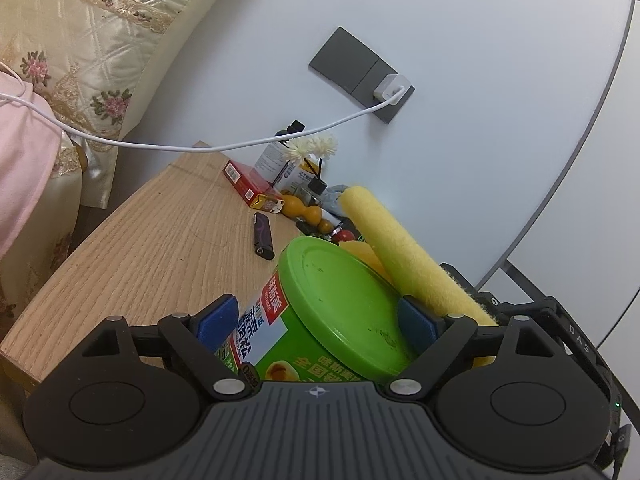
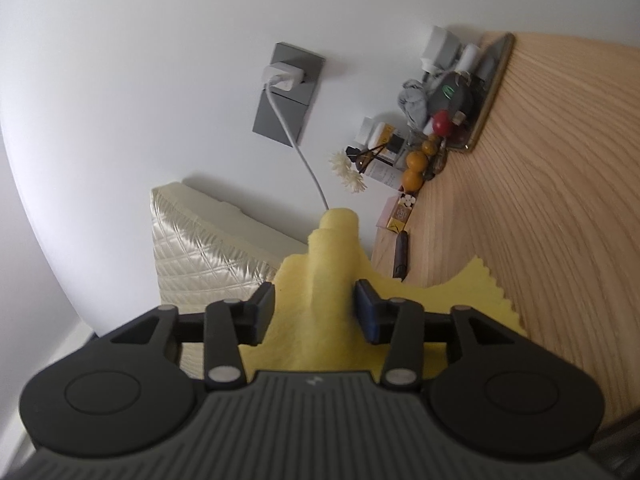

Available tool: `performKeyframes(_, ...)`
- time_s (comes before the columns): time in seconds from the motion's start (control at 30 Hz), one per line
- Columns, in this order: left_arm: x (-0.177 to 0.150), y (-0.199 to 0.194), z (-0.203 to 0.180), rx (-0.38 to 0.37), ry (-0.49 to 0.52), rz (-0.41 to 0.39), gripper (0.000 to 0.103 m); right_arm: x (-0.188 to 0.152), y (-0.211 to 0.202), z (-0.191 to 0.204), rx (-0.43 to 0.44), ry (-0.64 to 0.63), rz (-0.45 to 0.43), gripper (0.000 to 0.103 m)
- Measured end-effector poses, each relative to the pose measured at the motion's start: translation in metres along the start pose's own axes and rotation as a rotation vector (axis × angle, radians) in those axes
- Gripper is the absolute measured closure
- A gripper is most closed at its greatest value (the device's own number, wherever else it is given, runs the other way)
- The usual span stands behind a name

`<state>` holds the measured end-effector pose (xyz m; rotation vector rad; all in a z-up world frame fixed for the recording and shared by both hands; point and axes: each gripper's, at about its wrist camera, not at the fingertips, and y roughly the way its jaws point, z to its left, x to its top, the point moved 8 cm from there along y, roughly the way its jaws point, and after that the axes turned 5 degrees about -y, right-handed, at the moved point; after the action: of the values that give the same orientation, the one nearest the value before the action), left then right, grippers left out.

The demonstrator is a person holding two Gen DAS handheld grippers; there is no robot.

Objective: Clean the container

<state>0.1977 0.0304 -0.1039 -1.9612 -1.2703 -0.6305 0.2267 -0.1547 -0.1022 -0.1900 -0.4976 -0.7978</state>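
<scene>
A green container (image 1: 332, 312) with a green lid and a printed label is tilted and held above the wooden table (image 1: 132, 256). My left gripper (image 1: 320, 320) is shut on it, blue pads on both sides. A yellow cloth (image 1: 404, 256), rolled into a tube, lies against the lid's right edge. In the right wrist view my right gripper (image 2: 316, 308) is shut on the yellow cloth (image 2: 332, 272), which sticks out past the fingers. The container is hidden in the right wrist view.
A black lighter (image 1: 262, 236), a red box (image 1: 248, 184), orange gourds (image 1: 304, 210), bottles and white flowers (image 1: 312, 148) crowd the table's far side by the wall. A white charger cable (image 1: 180, 146) hangs from the grey socket (image 1: 360, 74). A quilted pillow (image 1: 80, 40) is left.
</scene>
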Motion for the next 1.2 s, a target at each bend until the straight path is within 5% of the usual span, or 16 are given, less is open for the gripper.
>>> performKeyframes(0.1, -0.001, -0.001, 0.000, 0.003, -0.003, -0.001, 0.014, -0.001, 0.002, 0.000, -0.021, -0.031, 0.013, 0.055)
performKeyframes(0.17, -0.001, -0.001, 0.000, 0.008, -0.003, -0.006, 0.014, -0.002, 0.001, 0.000, -0.046, -0.056, 0.020, 0.074)
performKeyframes(0.27, 0.000, -0.001, 0.001, 0.010, -0.008, -0.012, 0.014, -0.002, -0.003, 0.001, -0.061, -0.084, 0.027, 0.081)
performKeyframes(0.9, 0.004, 0.007, 0.000, -0.041, 0.004, -0.006, 0.020, 0.008, 0.000, -0.008, -0.050, -0.066, -0.021, 0.084)
performKeyframes(1.2, 0.000, -0.033, -0.012, -0.102, 0.031, -0.063, 0.023, 0.011, 0.003, -0.008, -0.045, -0.076, -0.034, 0.084)
